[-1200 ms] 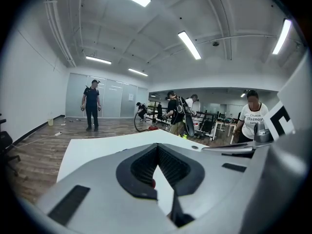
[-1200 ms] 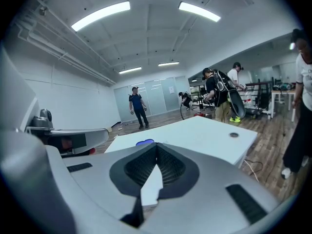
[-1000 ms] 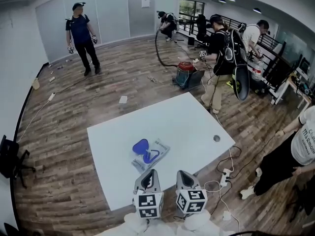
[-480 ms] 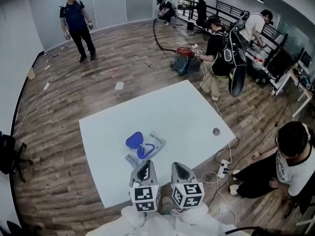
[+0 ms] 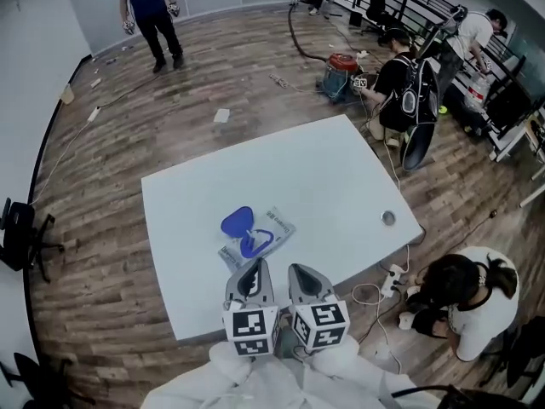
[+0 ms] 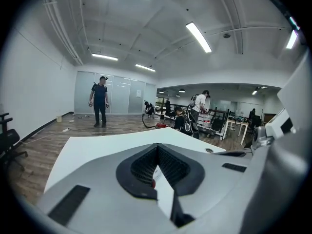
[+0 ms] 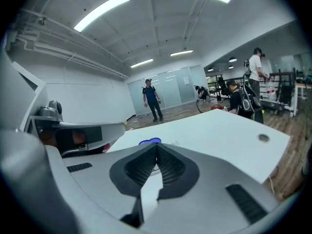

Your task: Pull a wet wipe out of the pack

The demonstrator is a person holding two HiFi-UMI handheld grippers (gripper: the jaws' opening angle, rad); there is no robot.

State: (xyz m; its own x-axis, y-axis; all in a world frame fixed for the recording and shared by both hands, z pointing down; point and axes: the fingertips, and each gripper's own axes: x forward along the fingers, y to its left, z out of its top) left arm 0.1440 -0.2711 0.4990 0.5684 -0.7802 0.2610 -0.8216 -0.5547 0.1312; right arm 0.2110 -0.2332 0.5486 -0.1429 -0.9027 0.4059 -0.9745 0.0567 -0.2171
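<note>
My left gripper [image 5: 253, 267] and right gripper [image 5: 299, 271] sit closed and empty by the wet wipe pack [image 5: 267, 233], ready to grab.

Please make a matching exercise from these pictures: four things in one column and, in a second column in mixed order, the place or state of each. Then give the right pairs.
Things
1. wet wipe pack
2. left gripper
3. cable hole
4. red vacuum cleaner

Place or state
A. on the wooden floor, beyond the far side of the table
B. lying on the table, its blue lid flipped open
C. in the table top, near its right corner
D. at the table's near edge, jaws together with nothing between them

Right pairs: 1-B, 2-D, 3-C, 4-A
</note>
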